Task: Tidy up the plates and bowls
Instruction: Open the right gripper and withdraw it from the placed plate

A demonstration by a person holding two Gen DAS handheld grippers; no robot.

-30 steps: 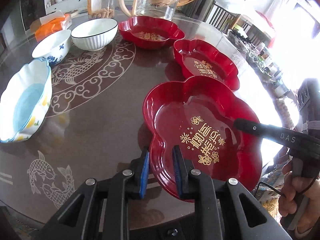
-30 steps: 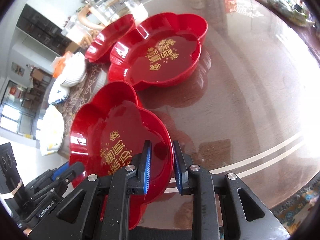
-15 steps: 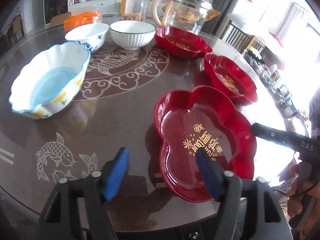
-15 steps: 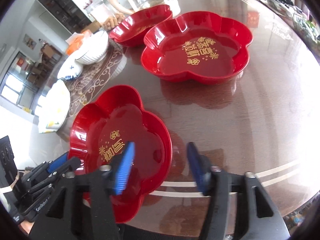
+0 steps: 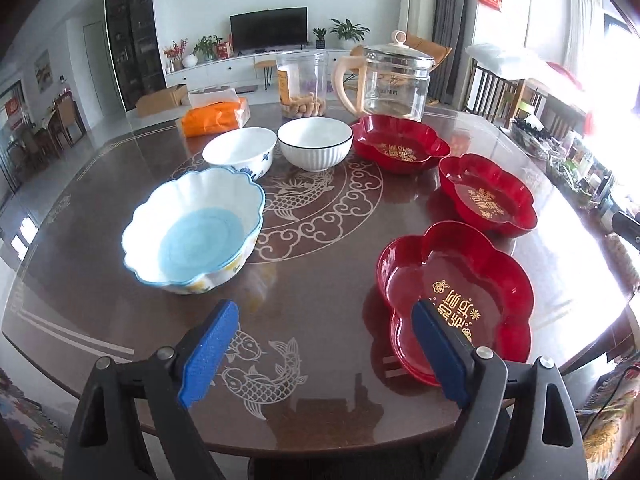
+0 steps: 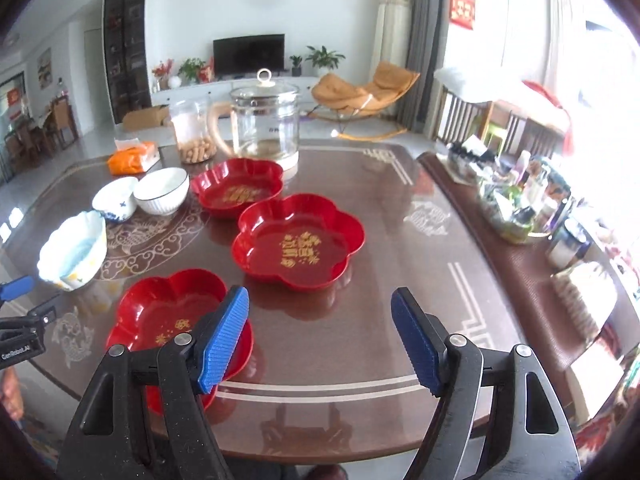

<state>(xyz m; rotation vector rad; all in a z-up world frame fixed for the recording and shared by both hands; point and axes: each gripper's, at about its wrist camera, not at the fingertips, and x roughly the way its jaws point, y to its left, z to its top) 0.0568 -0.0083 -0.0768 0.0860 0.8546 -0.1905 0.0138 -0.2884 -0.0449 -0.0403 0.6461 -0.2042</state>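
Three red flower-shaped plates lie on the brown table: a near one [image 5: 456,296] [image 6: 168,320], a middle one [image 5: 486,196] [image 6: 298,240] and a far one [image 5: 400,148] [image 6: 236,192]. A scalloped bowl with a blue inside [image 5: 196,232] [image 6: 74,250], a blue-flowered white bowl [image 5: 240,154] [image 6: 114,200] and a ribbed white bowl [image 5: 314,148] [image 6: 162,190] stand to the left. My left gripper [image 5: 324,348] is open and empty above the table's near edge, left of the near plate. My right gripper [image 6: 320,340] is open and empty, right of that plate.
A glass kettle [image 5: 388,80] [image 6: 264,120], a clear jar of snacks [image 5: 302,84] [image 6: 192,132] and an orange tissue pack [image 5: 214,114] [image 6: 132,158] stand at the table's far side. A side shelf with bottles [image 6: 520,196] runs along the right.
Both grippers let go of the near red plate, opened wide and drew back and up from it. The plate now rests on the table.
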